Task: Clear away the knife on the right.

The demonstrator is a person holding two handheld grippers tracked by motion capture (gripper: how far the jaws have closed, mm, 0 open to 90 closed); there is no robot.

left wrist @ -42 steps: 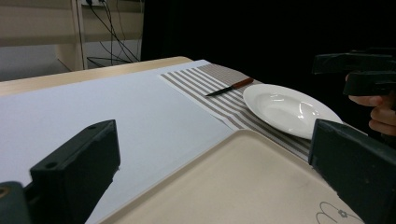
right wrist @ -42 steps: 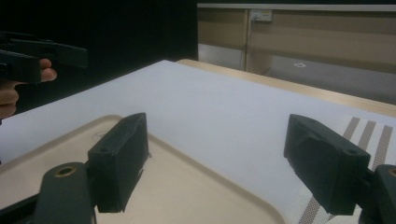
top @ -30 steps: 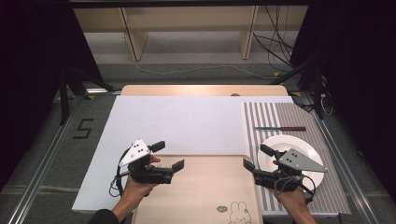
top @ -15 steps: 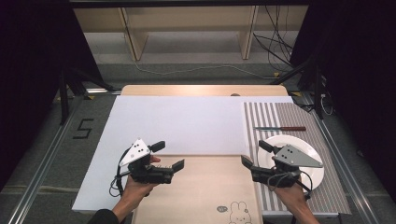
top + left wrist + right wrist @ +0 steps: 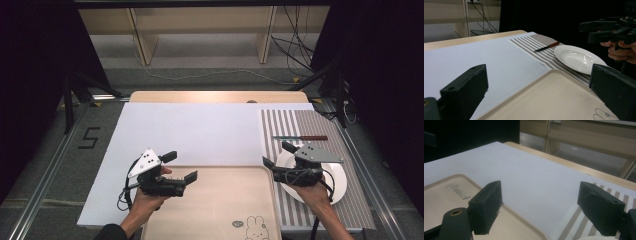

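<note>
A beige tray with a rabbit drawing lies at the table's front middle. My left gripper hovers over the tray's left rear corner, jaws wide open and holding nothing; the left gripper view looks across the tray between its jaws. To the right, a white plate rests on a striped placemat, with a knife behind it. My right gripper is open above the plate's left rim, pointing left and away; its jaws frame the tray's corner.
A large white sheet covers the table's middle and left. The left gripper view shows the plate, the knife and the right gripper held in a hand. Shelving and cables stand beyond the far edge.
My right gripper has shifted a little to the left and turned toward the tray's right edge. The left gripper has stayed where it was.
</note>
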